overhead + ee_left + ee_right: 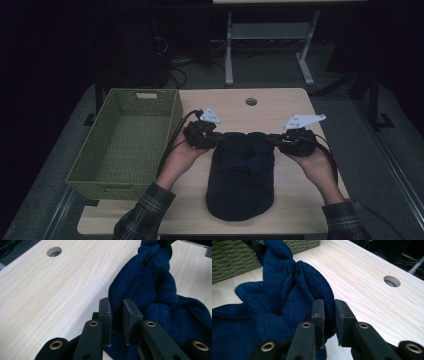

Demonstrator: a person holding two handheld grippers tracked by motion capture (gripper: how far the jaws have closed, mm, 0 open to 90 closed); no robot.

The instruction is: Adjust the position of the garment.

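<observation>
Both grippers, left gripper (218,139) and right gripper (274,140), pinch the blue sweater (241,175), seemingly mid-fold, green basket (125,145) empty.

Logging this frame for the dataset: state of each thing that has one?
left tongs: shut on the blue knit garment's far edge
right tongs: shut on the same edge, opposite side
blue knit garment: folded on the table, far edge lifted and bunched between the tongs
green woven basket: upright, empty
table: bare wood, round hole uncovered
</observation>
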